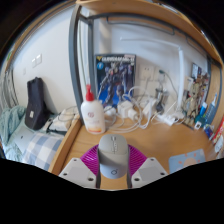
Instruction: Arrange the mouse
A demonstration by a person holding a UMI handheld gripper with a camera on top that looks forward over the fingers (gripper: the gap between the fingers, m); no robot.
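A grey computer mouse (112,152) sits between my gripper's (112,162) two fingers, its front end pointing away over the wooden desk (172,142). The magenta pads (90,160) press against both of its sides, so the gripper is shut on it. The rear of the mouse, with a round logo, lies deep between the fingers. I cannot tell whether the mouse rests on the desk or hangs just above it.
A white glue bottle with a red cap (93,112) stands just ahead to the left. Behind it a boxed figure picture (118,78) leans against the wall. Tangled white cables (150,110) lie beyond on the right. A plaid-covered bed (35,150) and a black bag (38,100) are left of the desk.
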